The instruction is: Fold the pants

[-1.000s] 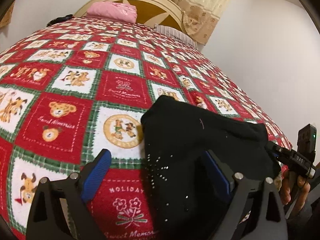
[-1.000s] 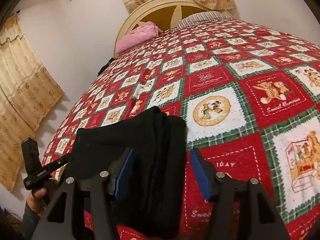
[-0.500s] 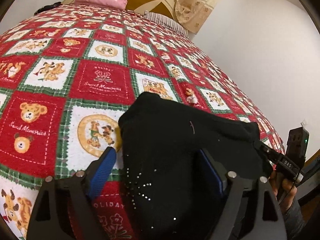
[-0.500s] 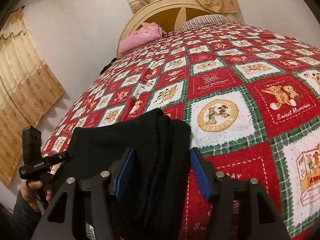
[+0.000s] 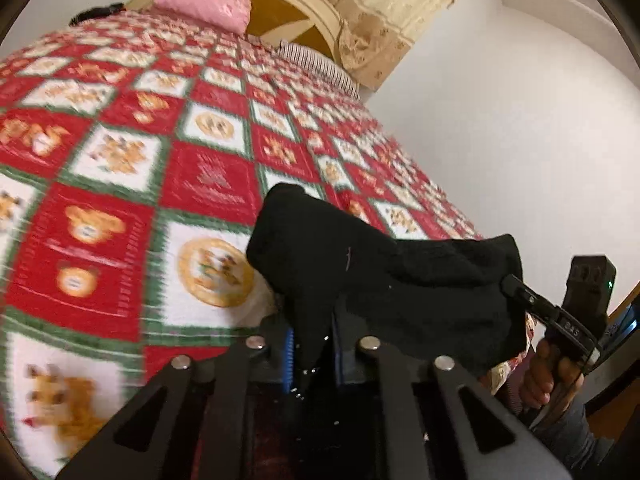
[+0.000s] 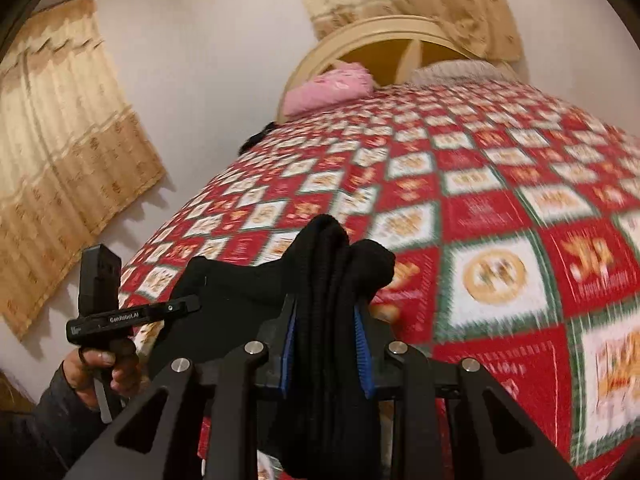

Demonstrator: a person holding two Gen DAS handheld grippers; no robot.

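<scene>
The black pants (image 5: 384, 280) are bunched in a folded stack, held up a little above the red patchwork bedspread (image 5: 120, 200). My left gripper (image 5: 312, 344) is shut on one end of the stack, blue pads pressed into the cloth. My right gripper (image 6: 326, 344) is shut on the other end of the pants (image 6: 324, 272), where several folded layers stick up between the pads. Each gripper shows in the other's view, held by a hand: the right one (image 5: 560, 320) and the left one (image 6: 120, 316).
The bedspread (image 6: 500, 220) covers the whole bed. A pink pillow (image 5: 204, 2) and a striped pillow (image 5: 320, 66) lie at the cream headboard (image 6: 380, 36). White wall stands right of the bed, curtains (image 6: 60, 160) on its left.
Both grippers have shut on the pants, which were lying between open jaws before. The stack has lifted and bunched, and both views have tilted upward.
</scene>
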